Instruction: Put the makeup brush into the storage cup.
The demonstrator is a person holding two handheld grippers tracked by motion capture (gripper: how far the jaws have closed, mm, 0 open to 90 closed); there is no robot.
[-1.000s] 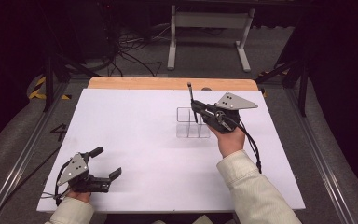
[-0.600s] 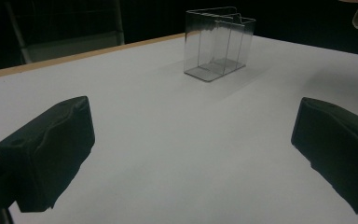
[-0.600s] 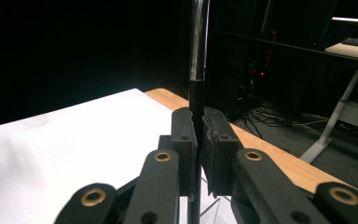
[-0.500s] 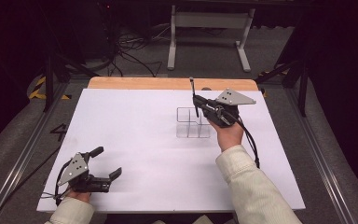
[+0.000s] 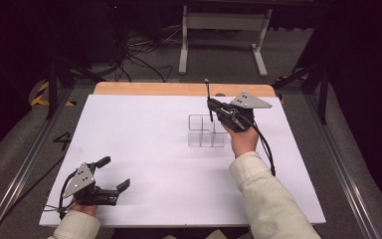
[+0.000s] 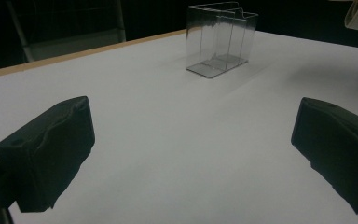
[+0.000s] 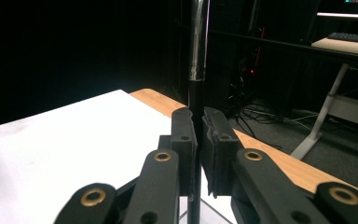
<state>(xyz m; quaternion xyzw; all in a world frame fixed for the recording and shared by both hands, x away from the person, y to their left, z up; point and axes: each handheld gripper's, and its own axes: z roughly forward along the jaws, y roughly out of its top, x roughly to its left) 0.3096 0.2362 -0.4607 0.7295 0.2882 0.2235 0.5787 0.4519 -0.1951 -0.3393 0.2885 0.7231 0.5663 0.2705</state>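
Lifted slightly higher and nearer the far edge than a second ago, the right hand-held gripper carries its rod to the far right side of the clear organizer while the left one stays put. At the near left corner of the white worktop, the left hand-held gripper rests low in the person's left hand, its jaws spread wide with nothing between them. Farther right, well apart from it, a clear plastic organizer with open compartments stands upright on the worktop. Just beside and above its right side, the right hand-held gripper, held in the right hand, pinches a thin rod, black below and silver above, which stands nearly upright between its closed jaws, its lower end hidden from view.
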